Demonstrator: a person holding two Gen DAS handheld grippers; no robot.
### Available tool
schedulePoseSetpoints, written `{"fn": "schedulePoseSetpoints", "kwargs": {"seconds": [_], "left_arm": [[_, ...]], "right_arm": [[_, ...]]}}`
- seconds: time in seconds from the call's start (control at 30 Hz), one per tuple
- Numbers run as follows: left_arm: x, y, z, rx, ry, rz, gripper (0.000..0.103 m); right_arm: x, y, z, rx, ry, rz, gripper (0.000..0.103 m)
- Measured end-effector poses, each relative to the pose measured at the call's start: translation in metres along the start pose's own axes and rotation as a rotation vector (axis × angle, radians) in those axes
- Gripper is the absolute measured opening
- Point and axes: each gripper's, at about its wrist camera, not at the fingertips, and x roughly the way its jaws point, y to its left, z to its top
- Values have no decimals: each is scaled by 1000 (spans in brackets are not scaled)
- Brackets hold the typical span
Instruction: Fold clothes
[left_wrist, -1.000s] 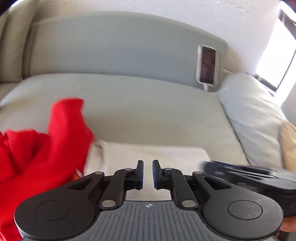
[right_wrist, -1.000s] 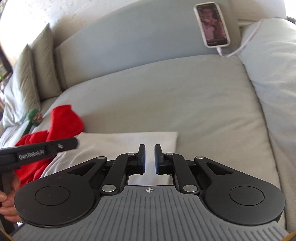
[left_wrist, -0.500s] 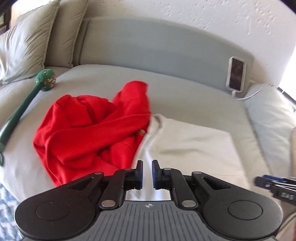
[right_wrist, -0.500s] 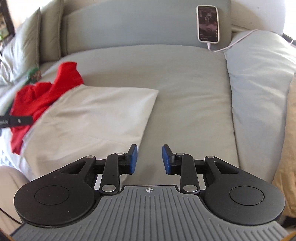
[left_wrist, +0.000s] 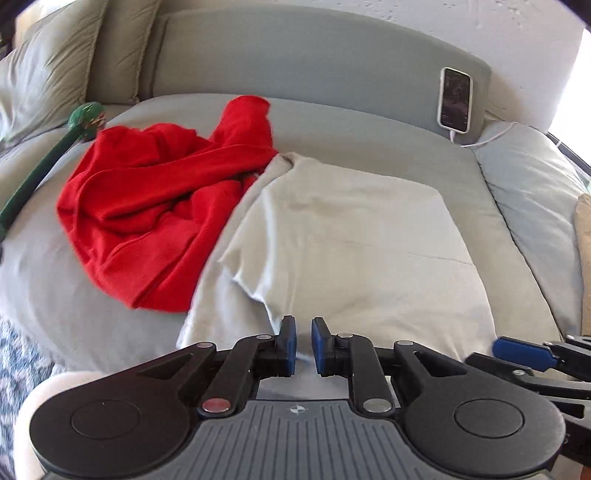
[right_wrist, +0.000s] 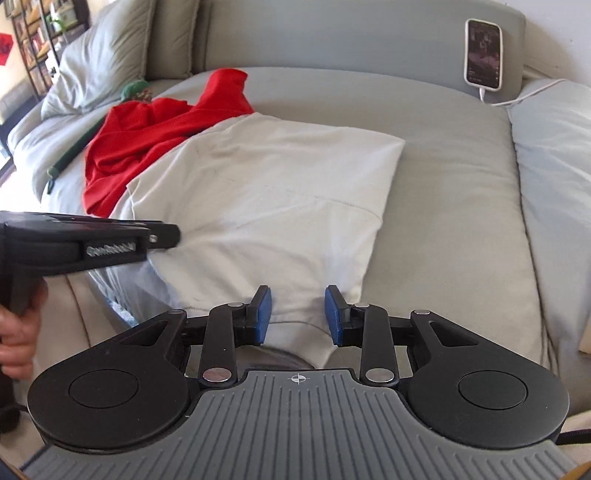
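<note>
I have just pulled both grippers back to the near edge of the white shirt (right_wrist: 266, 192) on the sofa (right_wrist: 443, 155), my right gripper (right_wrist: 297, 314) spread wider, my left gripper (left_wrist: 299, 341) slightly parted, both empty, so that fold looks done and the red sweater (left_wrist: 162, 206) beside the white shirt waits.

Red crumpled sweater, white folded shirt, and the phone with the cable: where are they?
red crumpled sweater (left_wrist: 155, 206), left wrist view, middle of the bunched fabric
white folded shirt (right_wrist: 266, 192), right wrist view, flat top
phone (right_wrist: 483, 53), right wrist view, its dark screen
</note>
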Motion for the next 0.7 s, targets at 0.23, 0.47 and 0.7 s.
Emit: {"fn": "schedulePoseSetpoints", "kwargs": {"seconds": [0.23,0.47,0.7], "left_arm": [[-43,42,1,-183,-116,15,41],[-30,43,19,-133,-94,-29,77],[-9,51,30,-160,-30,-109,84]], "right_arm": [[-23,-56,-20,386,33,149,42],[-23,-75,-23,589,13,250,53],[-6,-95,-23,741,0,343,88]]}}
